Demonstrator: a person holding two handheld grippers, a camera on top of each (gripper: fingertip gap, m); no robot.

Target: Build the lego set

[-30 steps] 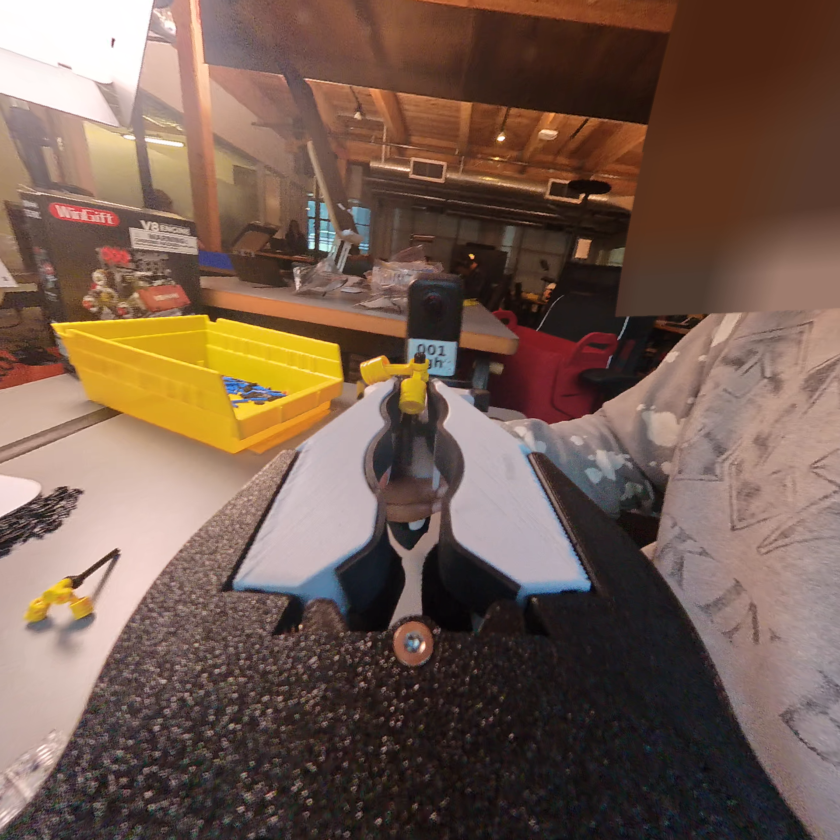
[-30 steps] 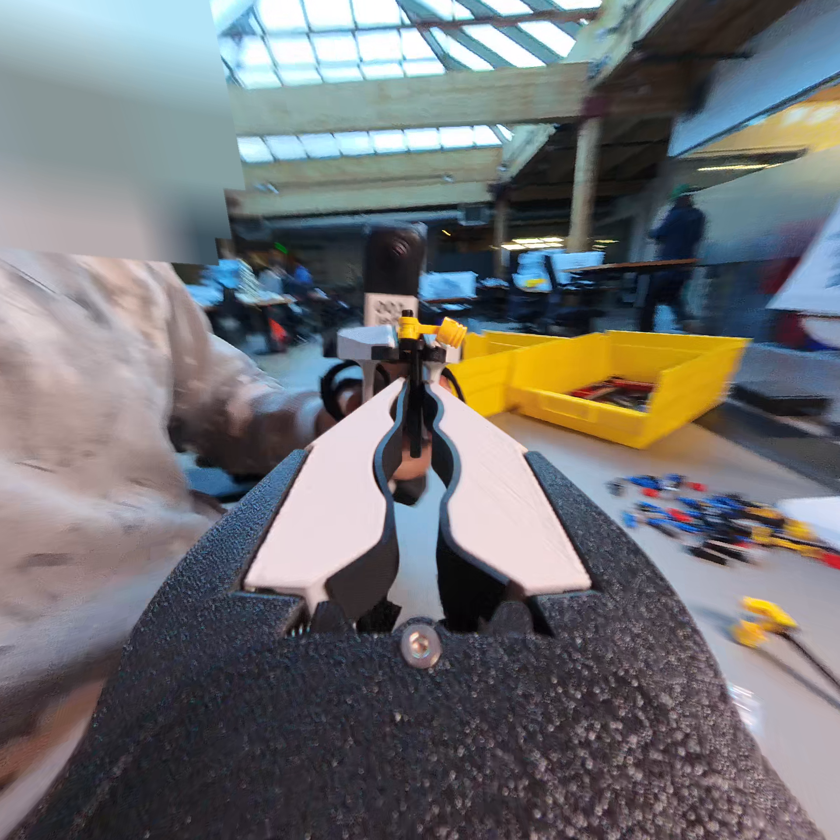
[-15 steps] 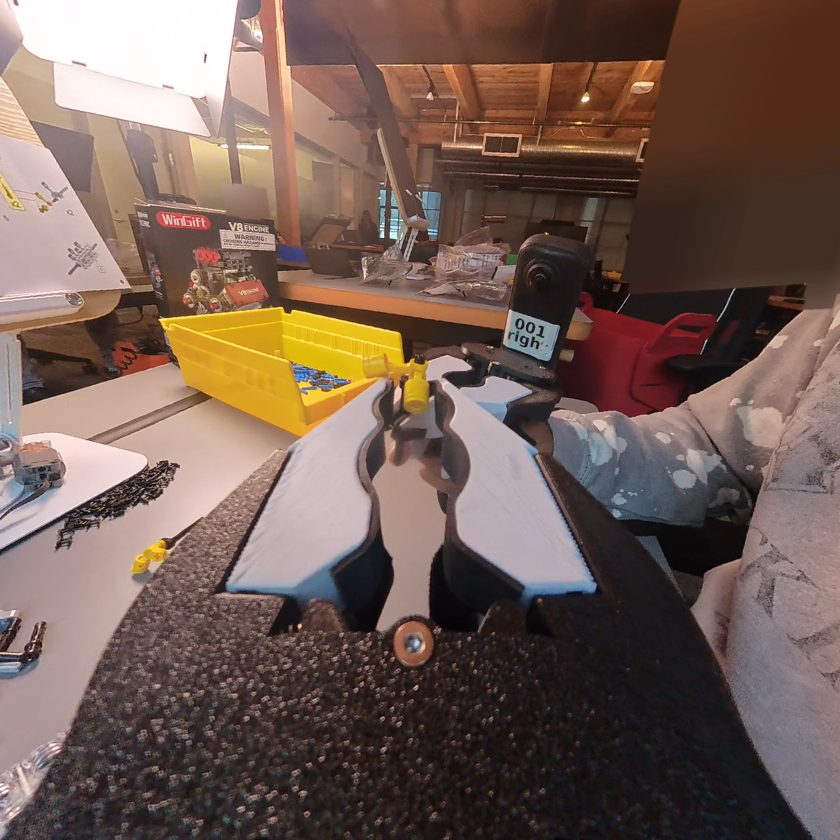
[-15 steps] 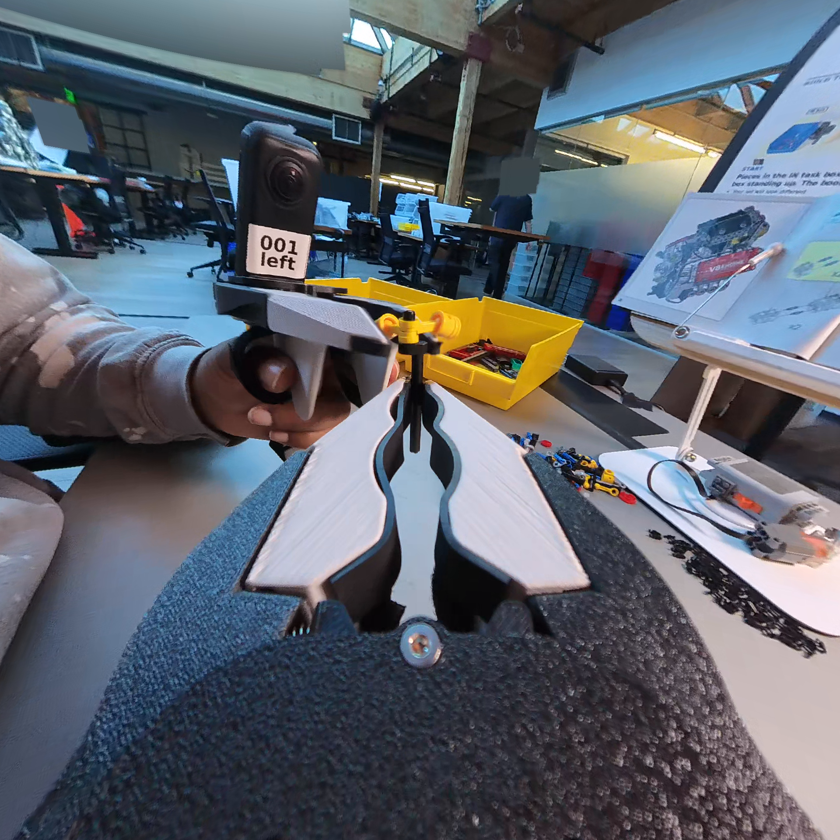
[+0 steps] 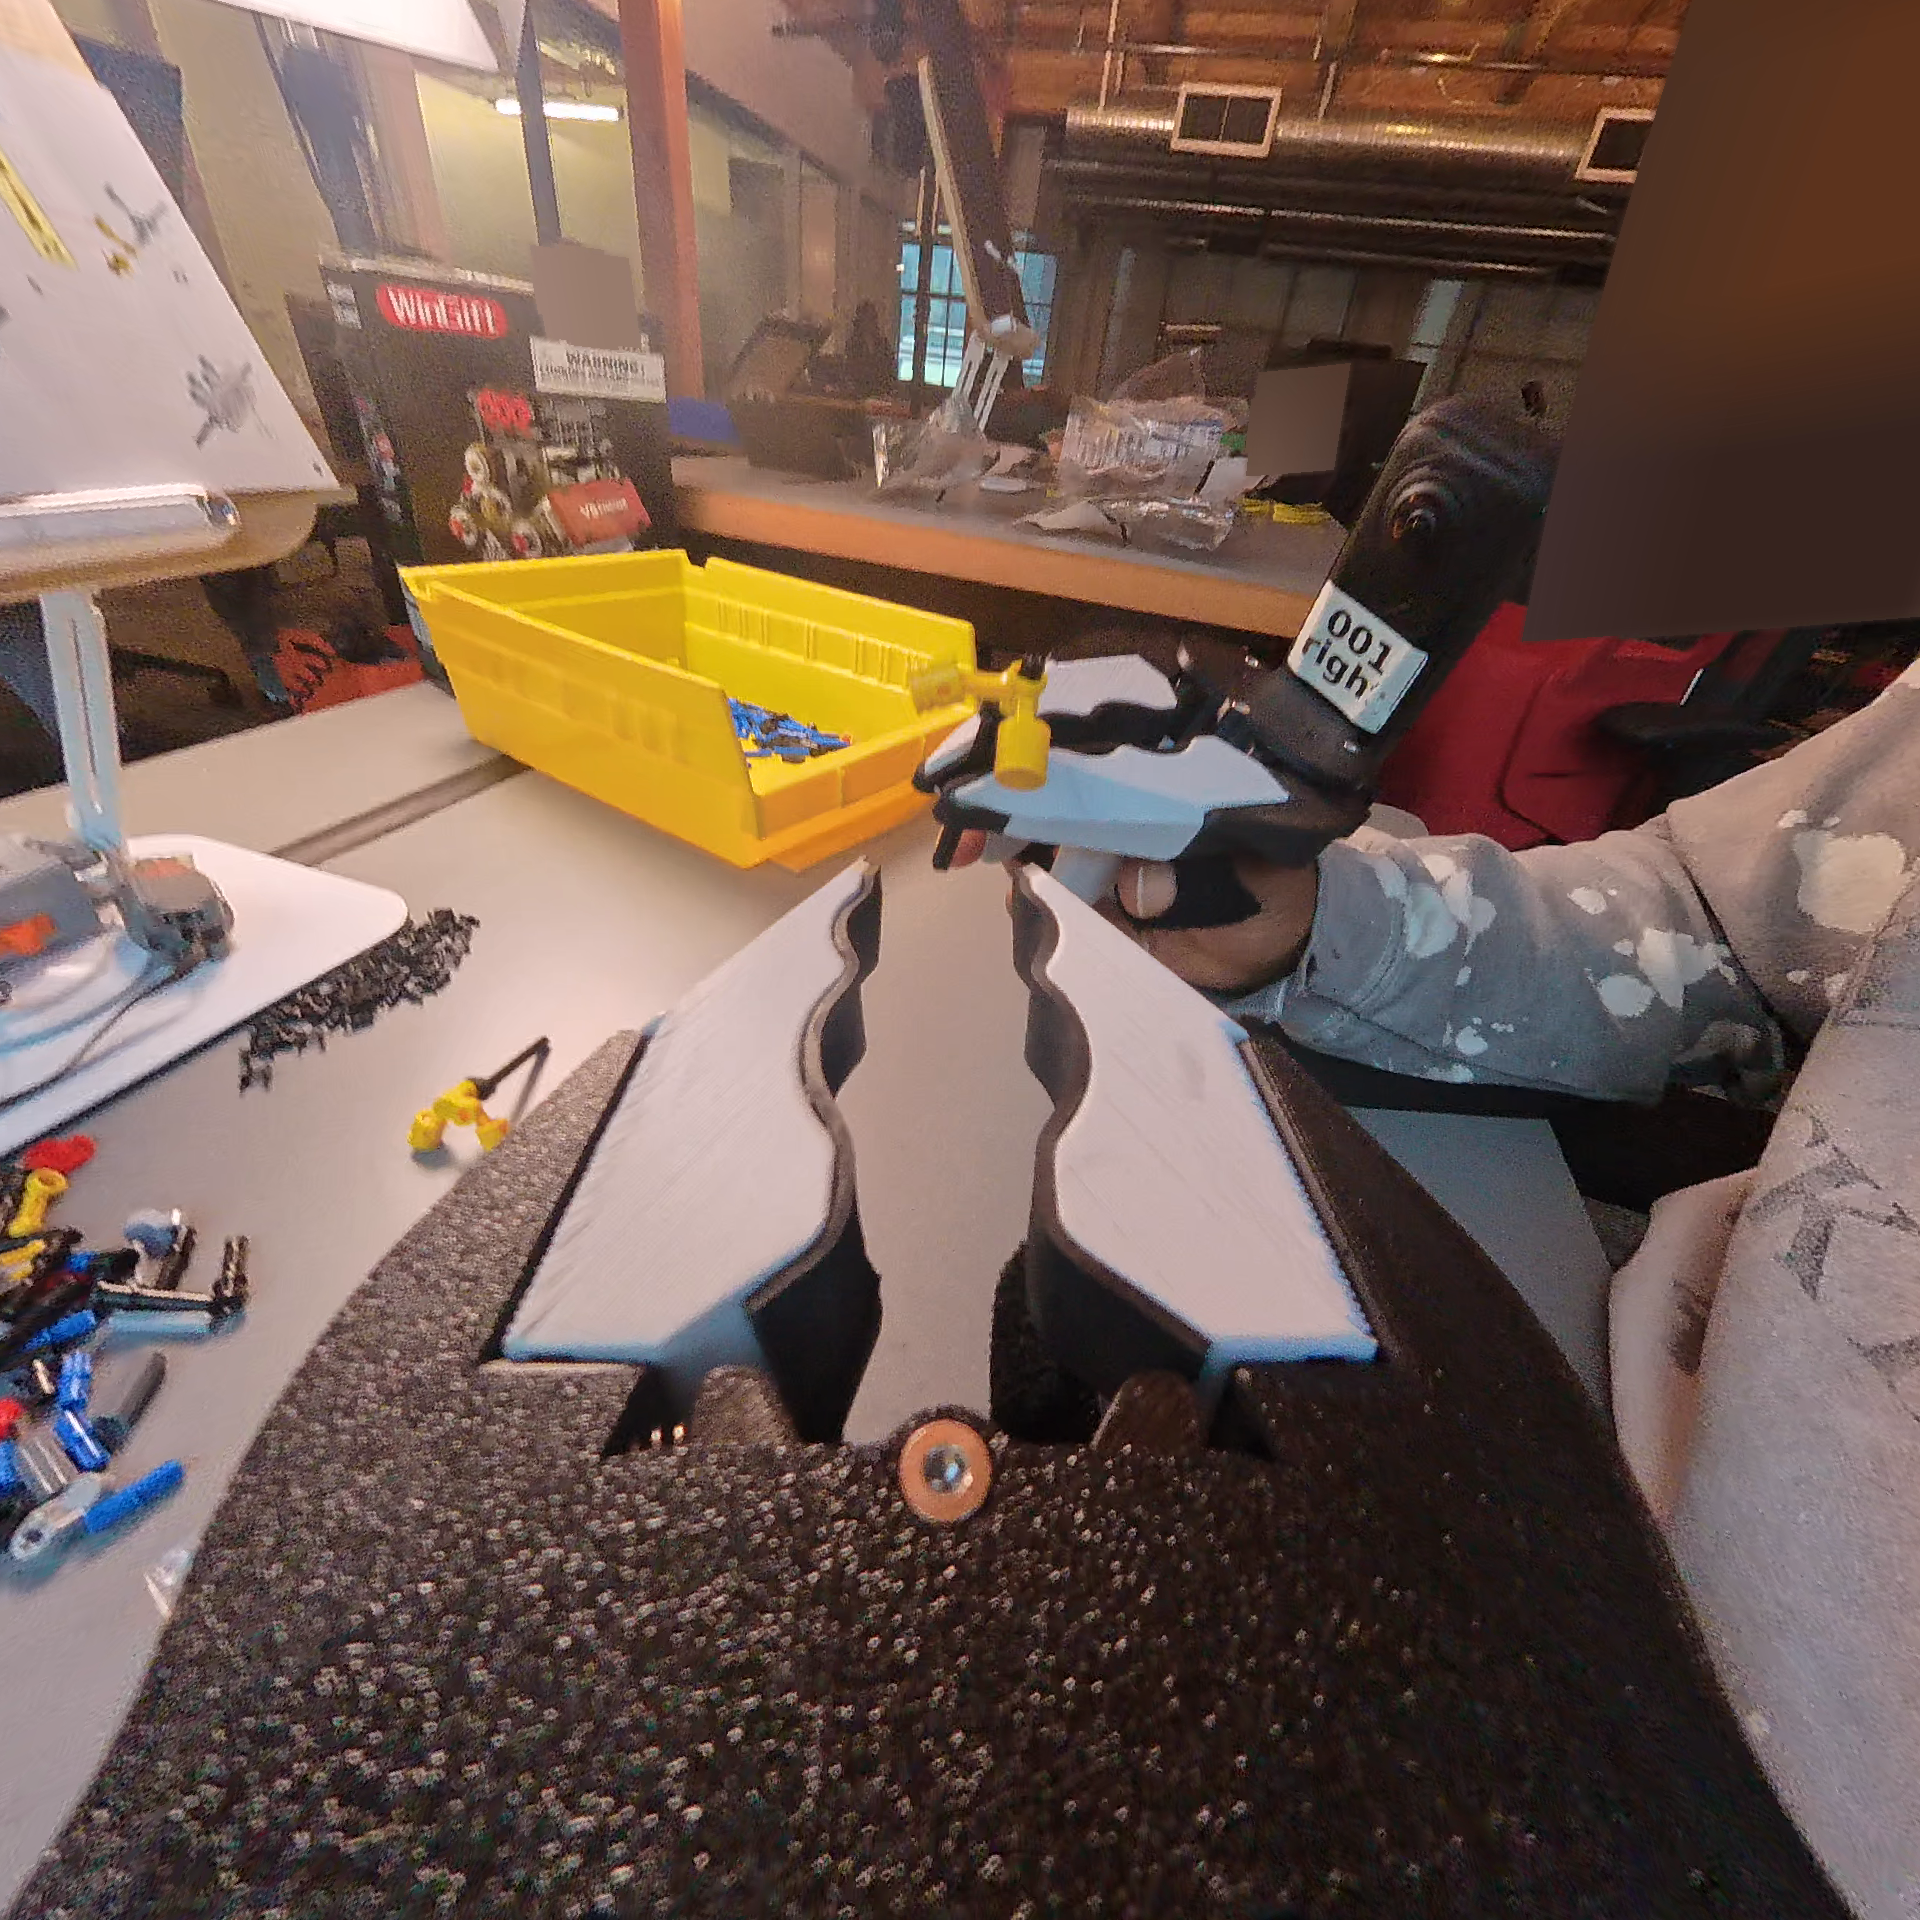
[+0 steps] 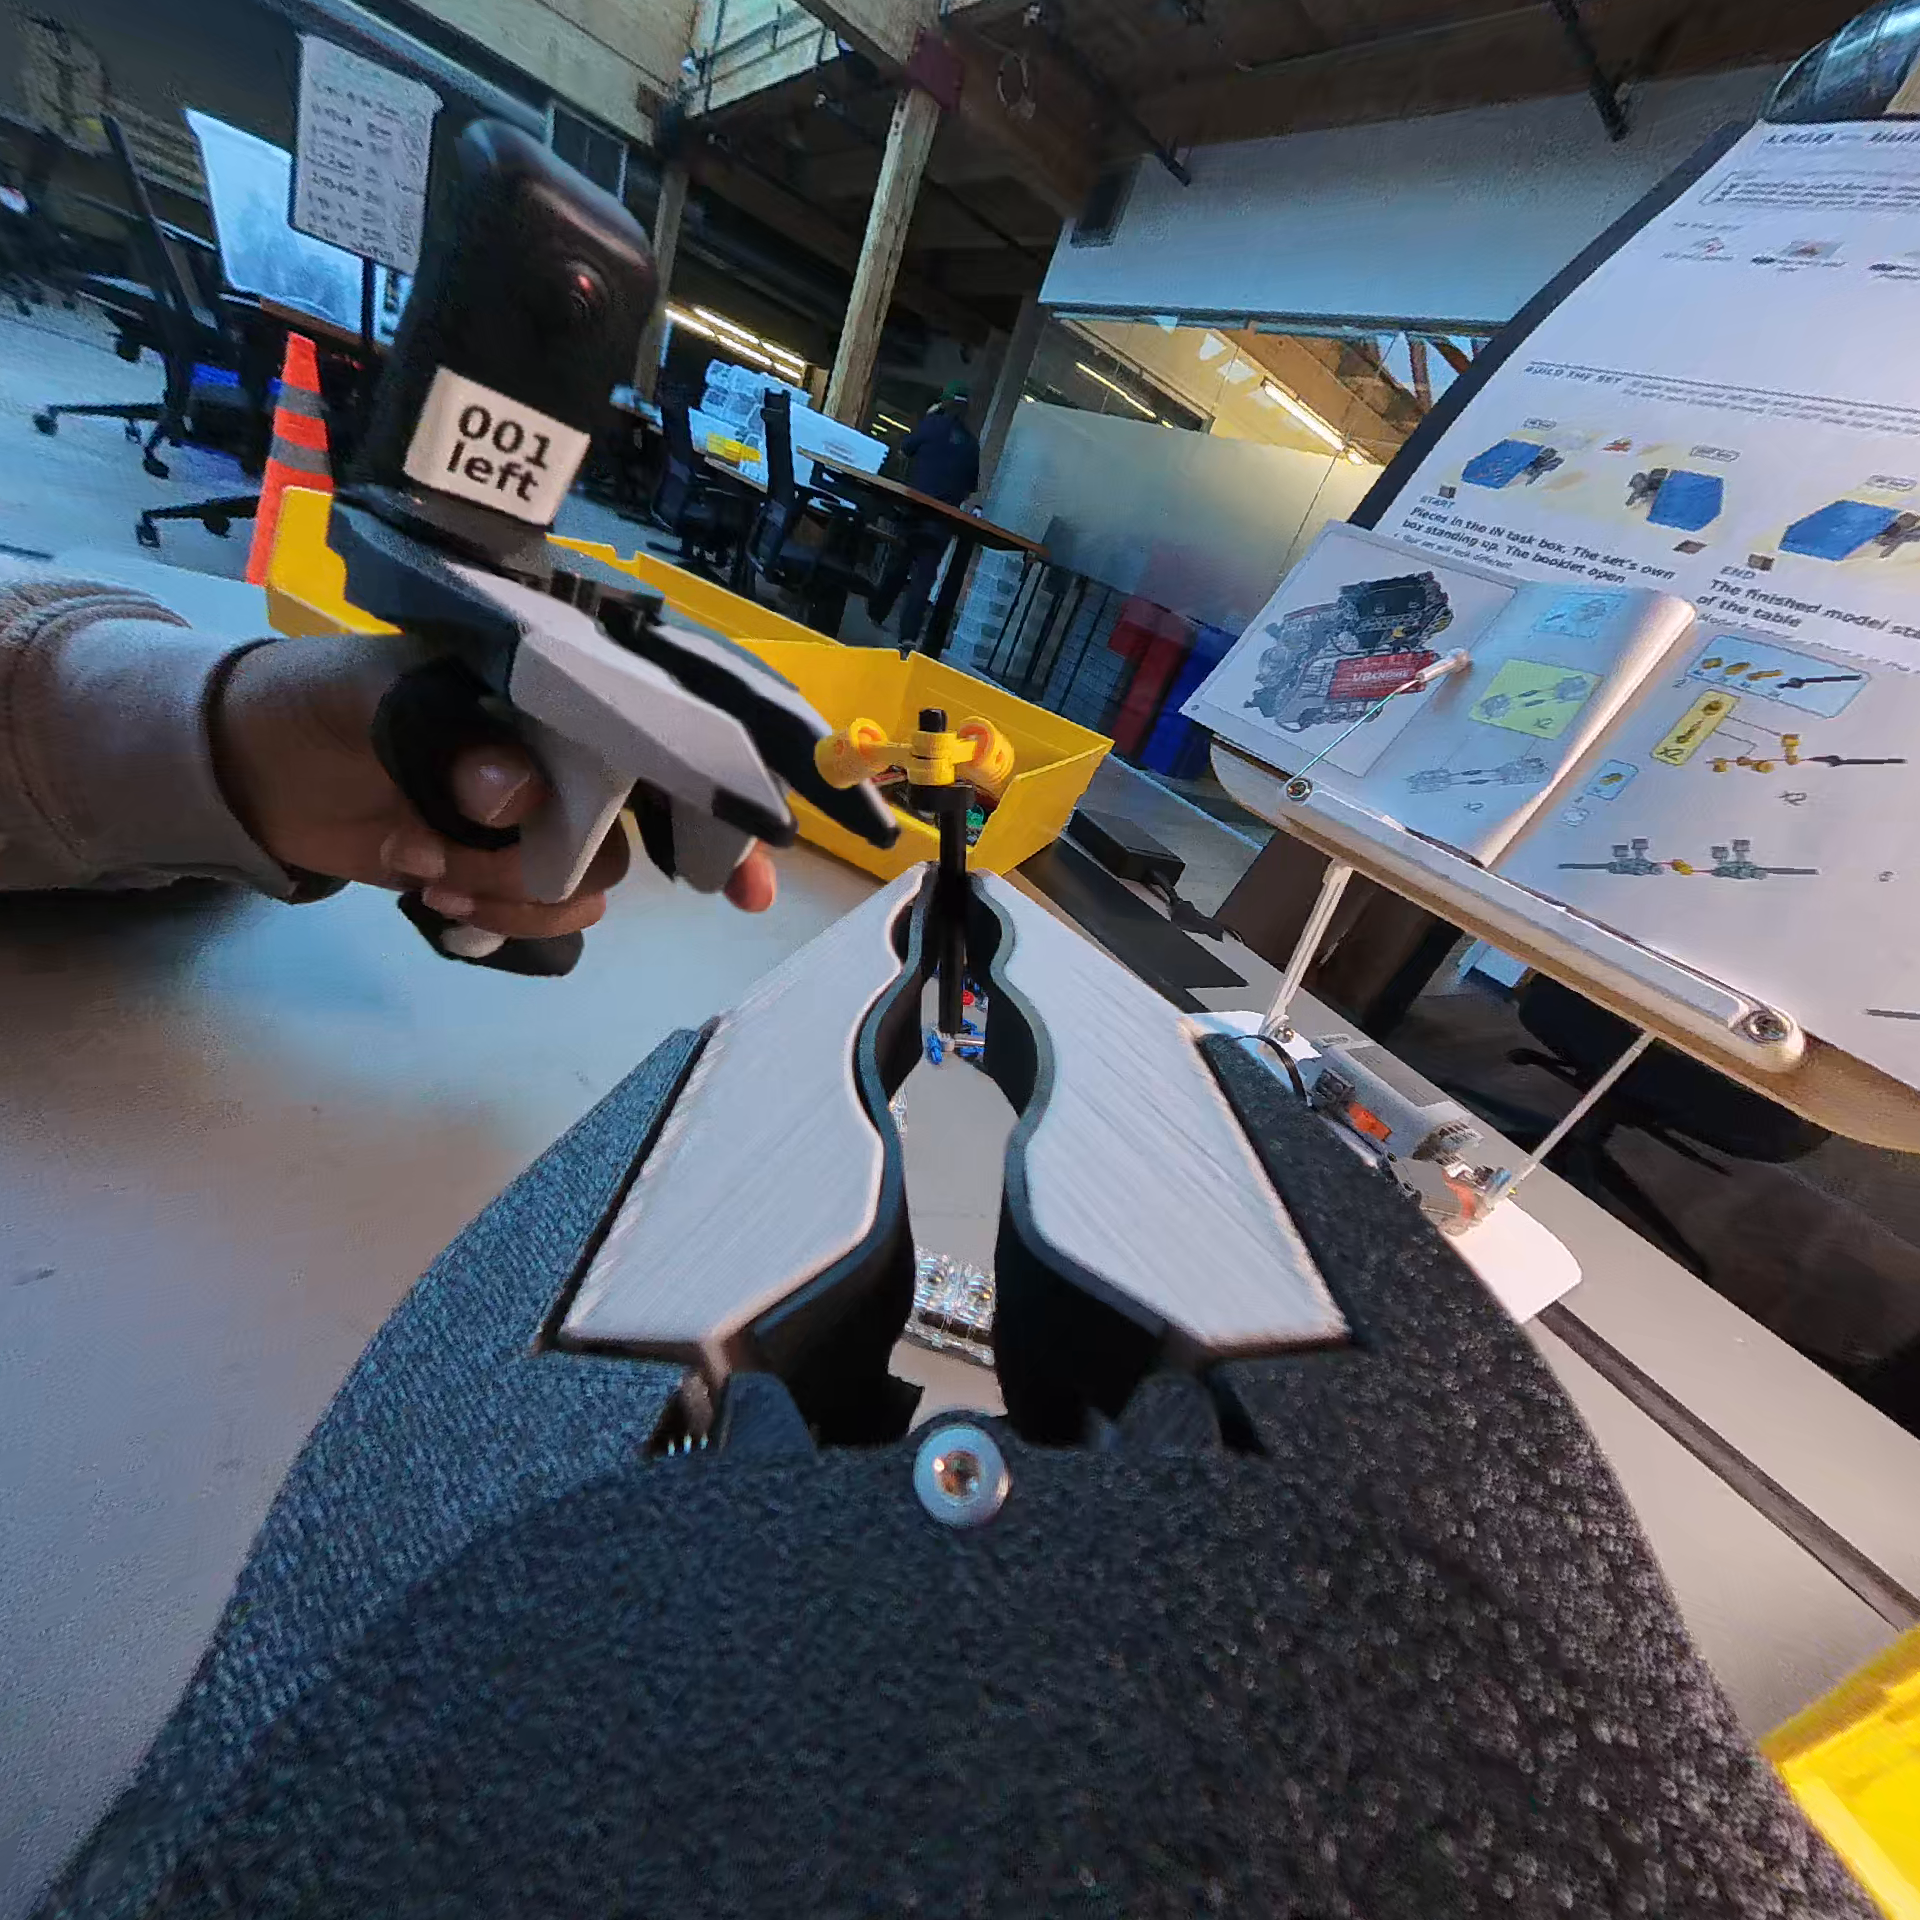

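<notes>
Right gripper [image 6: 951,883] — white jaws clenched on a thin black plastic axle topped with yellow connector pieces [image 6: 920,750], held upright above the grey table [image 6: 260,1091]. Left gripper [image 5: 940,883] — jaws released, empty, just beside the axle. Yellow plastic bin [image 5: 665,686] behind; a second yellow-and-black axle piece [image 5: 468,1101] and loose small parts [image 5: 83,1320] lie on the table.

An open-plan workshop is showing here, with timber posts [image 6: 883,249] and exposed beams running overhead and metal ducting [image 5: 1340,135] hanging beneath them. A yellow parts bin [image 5: 665,707] is sitting on the grey surface [image 5: 582,935]; beside it an instruction booklet on a stand [image 6: 1538,748] is leaning open, loose building-toy pieces [image 5: 73,1340] are lying before it, and office chairs [image 6: 156,343] are standing far behind it.
</notes>
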